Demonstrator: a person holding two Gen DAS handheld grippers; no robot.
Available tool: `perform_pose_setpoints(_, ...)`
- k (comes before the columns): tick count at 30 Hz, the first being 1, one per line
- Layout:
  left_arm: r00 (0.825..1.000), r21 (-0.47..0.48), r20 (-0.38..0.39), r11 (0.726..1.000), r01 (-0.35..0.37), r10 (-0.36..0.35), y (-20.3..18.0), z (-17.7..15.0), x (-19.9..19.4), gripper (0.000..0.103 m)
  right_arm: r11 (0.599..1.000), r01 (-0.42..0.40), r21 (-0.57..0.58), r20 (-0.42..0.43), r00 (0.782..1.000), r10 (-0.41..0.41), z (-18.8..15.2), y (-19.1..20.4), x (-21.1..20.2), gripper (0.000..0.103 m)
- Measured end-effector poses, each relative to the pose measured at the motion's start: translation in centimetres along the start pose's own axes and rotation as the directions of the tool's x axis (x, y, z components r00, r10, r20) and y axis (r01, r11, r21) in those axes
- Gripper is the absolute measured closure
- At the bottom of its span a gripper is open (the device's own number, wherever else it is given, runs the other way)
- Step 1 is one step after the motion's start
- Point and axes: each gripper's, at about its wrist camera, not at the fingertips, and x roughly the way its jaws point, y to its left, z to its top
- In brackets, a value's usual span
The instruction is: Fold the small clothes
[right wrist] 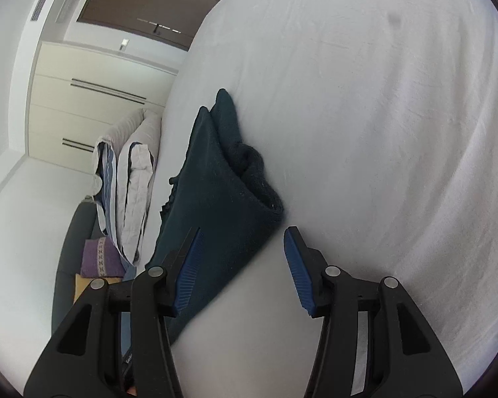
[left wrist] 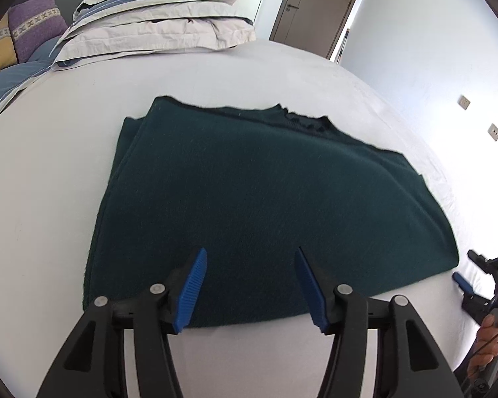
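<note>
On the white bed sheet (left wrist: 66,165), both the left gripper (left wrist: 250,285) and right gripper (right wrist: 242,268) gape empty over the folded dark green sweater (left wrist: 249,192); stacked duvet (left wrist: 162,23) behind.

We find no text, label, brand or number that can be read in either view. At the bottom edge of the right wrist view a dark strip (right wrist: 129,360) bears a few pale letters, too small and blurred for us to make out.
</note>
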Motion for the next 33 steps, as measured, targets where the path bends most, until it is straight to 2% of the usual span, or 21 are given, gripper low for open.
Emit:
perform_pose_setpoints(3,1.000,0.018,0.000,1.000,0.015,-0.015,-1.2,1.1,0.5,0.044,0.996,-0.025,0.085,0.028,0.999,0.023,-0.5,-0.7,-0.1,0.054)
perform_pose_setpoints(5,1.000,0.040,0.003,0.999,0.027,-0.028,-2.5,1.8,1.0,0.044,0.990,-0.047,0.132,0.016,0.999,0.045,-0.9,-0.9,0.2,0.054)
perform_pose_setpoints(8,0.999,0.073,-0.008,0.996,0.052,-0.051,-4.5,2.7,2.1,0.044,0.989,-0.059,0.137,-0.015,0.998,0.061,-1.0,-0.5,1.0,0.054)
perform_pose_setpoints(13,0.994,0.057,-0.080,0.996,0.074,-0.070,-5.6,3.5,4.8,0.044,0.984,-0.074,0.162,0.004,0.997,0.074,0.3,-0.6,2.2,0.055)
perform_pose_setpoints(16,0.991,0.047,-0.114,0.996,0.070,-0.064,-5.3,3.4,6.1,0.044,0.986,-0.077,0.151,0.002,0.997,0.078,1.1,-0.1,3.0,0.055)
perform_pose_setpoints(20,0.988,0.046,-0.120,0.994,0.098,-0.092,-4.7,3.0,6.5,0.044,0.988,-0.082,0.128,-0.038,0.995,0.088,2.6,0.2,4.3,0.055)
perform_pose_setpoints(23,0.985,0.020,-0.123,0.992,0.127,-0.124,-4.0,2.9,6.7,0.044,0.988,-0.080,0.130,-0.003,0.997,0.081,3.3,0.1,3.7,0.055)
perform_pose_setpoints(26,0.985,0.017,-0.123,0.992,0.127,-0.124,-4.0,2.9,6.7,0.044,0.977,-0.108,0.184,0.040,0.994,0.102,3.9,-1.1,3.3,0.055)
perform_pose_setpoints(28,0.986,0.031,-0.125,0.993,0.117,-0.112,-4.3,2.8,6.8,0.044,0.979,-0.098,0.181,0.016,0.995,0.097,4.6,-1.1,3.8,0.055)
perform_pose_setpoints(33,0.984,0.017,-0.131,0.992,0.124,-0.121,-4.1,2.9,6.8,0.044,0.997,-0.028,0.066,-0.075,0.997,0.033,7.2,0.5,6.4,0.055)
